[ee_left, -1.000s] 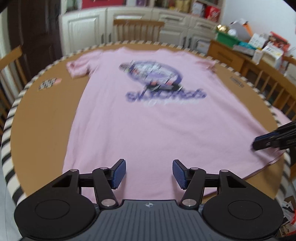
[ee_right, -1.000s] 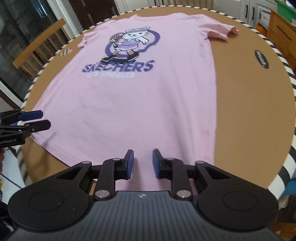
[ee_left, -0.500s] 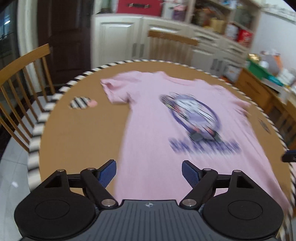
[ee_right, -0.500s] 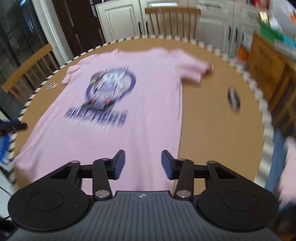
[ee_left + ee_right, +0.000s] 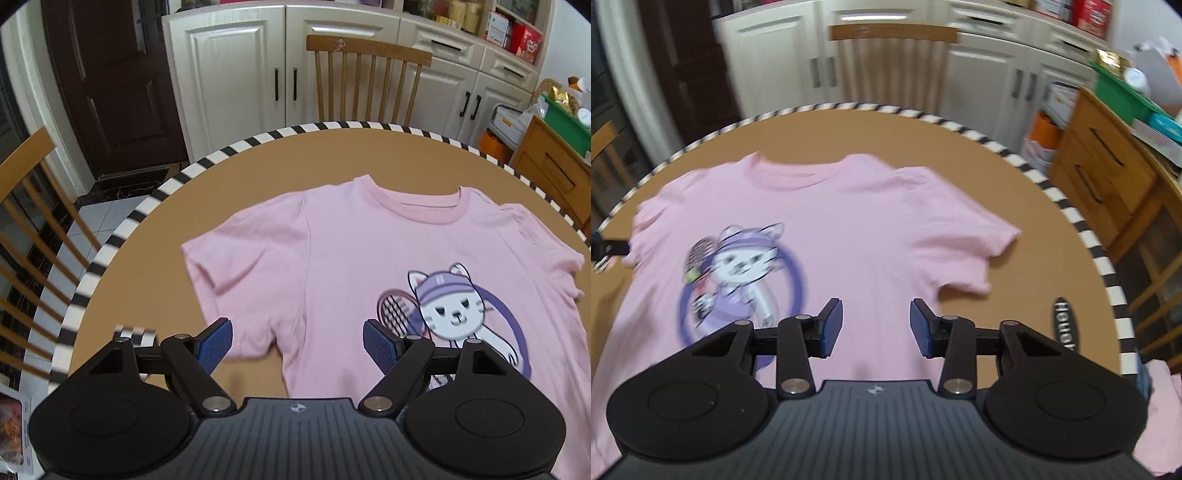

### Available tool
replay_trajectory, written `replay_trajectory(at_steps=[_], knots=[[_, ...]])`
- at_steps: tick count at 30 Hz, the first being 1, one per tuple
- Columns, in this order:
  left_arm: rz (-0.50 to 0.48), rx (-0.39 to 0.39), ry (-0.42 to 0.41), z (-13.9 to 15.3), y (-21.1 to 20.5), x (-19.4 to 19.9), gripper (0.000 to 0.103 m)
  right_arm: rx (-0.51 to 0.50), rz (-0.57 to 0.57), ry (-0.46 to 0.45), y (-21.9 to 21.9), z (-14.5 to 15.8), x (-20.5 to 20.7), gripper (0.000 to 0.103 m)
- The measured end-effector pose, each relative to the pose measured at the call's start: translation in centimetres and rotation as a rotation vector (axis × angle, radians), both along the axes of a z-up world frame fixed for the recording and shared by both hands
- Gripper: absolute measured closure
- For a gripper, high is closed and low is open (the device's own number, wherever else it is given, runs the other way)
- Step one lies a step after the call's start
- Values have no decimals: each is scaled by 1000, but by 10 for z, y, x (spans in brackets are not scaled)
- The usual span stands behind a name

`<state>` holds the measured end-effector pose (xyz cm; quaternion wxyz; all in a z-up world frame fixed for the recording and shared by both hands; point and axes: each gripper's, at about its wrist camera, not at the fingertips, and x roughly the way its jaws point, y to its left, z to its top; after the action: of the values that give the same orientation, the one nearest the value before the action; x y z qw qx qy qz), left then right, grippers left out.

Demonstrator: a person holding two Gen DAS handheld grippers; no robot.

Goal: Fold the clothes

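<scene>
1. We hold the left gripper [image 5: 297,345] over the left sleeve [image 5: 236,258] with its fingers wide apart and empty.
2. We hold the right gripper [image 5: 876,325] near the right sleeve [image 5: 964,251]; its fingers have just been opening, nothing between them.
3. We pinch each sleeve edge only.
4. The shirt [image 5: 388,266] lies flat, print up, on the tabletop [image 5: 221,192].

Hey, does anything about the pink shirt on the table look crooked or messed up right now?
Mostly flat, print up. The pink cat-print T-shirt has one rumpled spot: its short sleeve near the striped table edge shows creases. Nothing spilled or damaged.
</scene>
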<state>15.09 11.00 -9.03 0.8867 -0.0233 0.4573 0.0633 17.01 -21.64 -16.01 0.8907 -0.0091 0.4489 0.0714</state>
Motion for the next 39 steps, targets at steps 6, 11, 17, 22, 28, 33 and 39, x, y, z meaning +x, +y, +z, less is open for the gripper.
replay_trajectory(at_steps=[6,11,17,22,28,33,39], knots=[[3,-8,32,-21,4,34,23,55,-126,2,-49,-11,32,59],[124,-84,39,-35,31,46,23,190,-276,22,-96,-29,60,61],[222,-153,44,-49,56,54,23,462,-456,75,-150,-60,83,61],[234,-186,24,-45,57,56,24,669,-586,118,-178,-85,97,61],[27,-228,-14,-20,-7,66,26,646,-520,212,-159,-93,77,61],[-200,-293,25,-19,-90,113,28,848,-650,216,-154,-112,56,72],[-490,-297,51,-7,-180,196,27,950,-752,167,-141,-133,49,77]])
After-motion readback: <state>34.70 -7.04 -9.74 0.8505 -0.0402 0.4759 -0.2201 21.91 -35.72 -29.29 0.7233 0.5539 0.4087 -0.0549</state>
